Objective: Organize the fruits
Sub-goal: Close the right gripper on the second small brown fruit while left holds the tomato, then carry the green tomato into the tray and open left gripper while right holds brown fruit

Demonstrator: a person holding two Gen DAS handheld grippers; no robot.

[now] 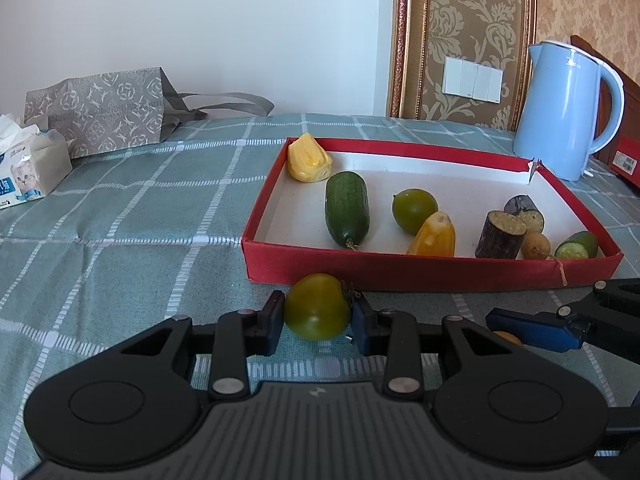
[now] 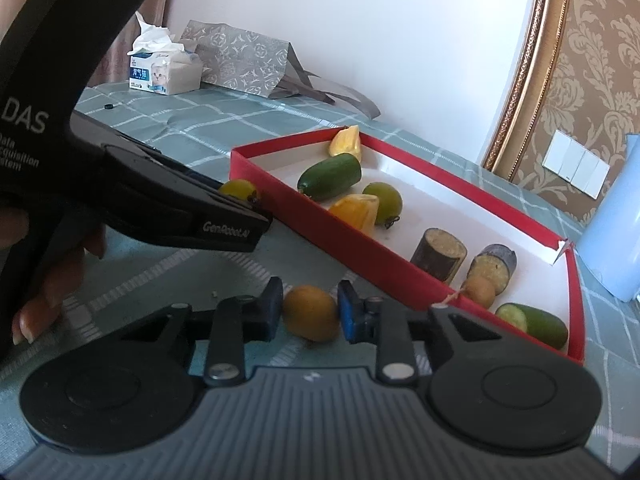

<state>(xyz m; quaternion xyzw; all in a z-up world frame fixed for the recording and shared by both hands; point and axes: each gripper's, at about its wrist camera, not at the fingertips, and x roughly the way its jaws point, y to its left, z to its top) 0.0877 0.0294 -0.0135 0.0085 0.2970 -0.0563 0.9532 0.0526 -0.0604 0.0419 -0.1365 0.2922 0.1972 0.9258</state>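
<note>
A red tray [image 1: 400,270] with a white floor holds a cucumber [image 1: 346,208], a green tomato [image 1: 414,210], two yellow fruit pieces [image 1: 308,159], two sugarcane chunks [image 1: 500,234], a longan [image 1: 536,245] and a cucumber end [image 1: 578,245]. My left gripper [image 1: 317,312] is shut on a green-yellow tomato [image 1: 317,307] just in front of the tray. My right gripper [image 2: 310,312] is shut on a small orange fruit [image 2: 311,312] on the cloth beside the tray [image 2: 360,248]. The left gripper's side [image 2: 224,224] and its tomato [image 2: 239,189] show in the right wrist view.
A blue kettle [image 1: 562,110] stands behind the tray's right corner. A patterned paper bag [image 1: 100,110] and a tissue box [image 1: 30,168] lie at the far left on the green checked cloth [image 1: 120,220]. A wall runs behind.
</note>
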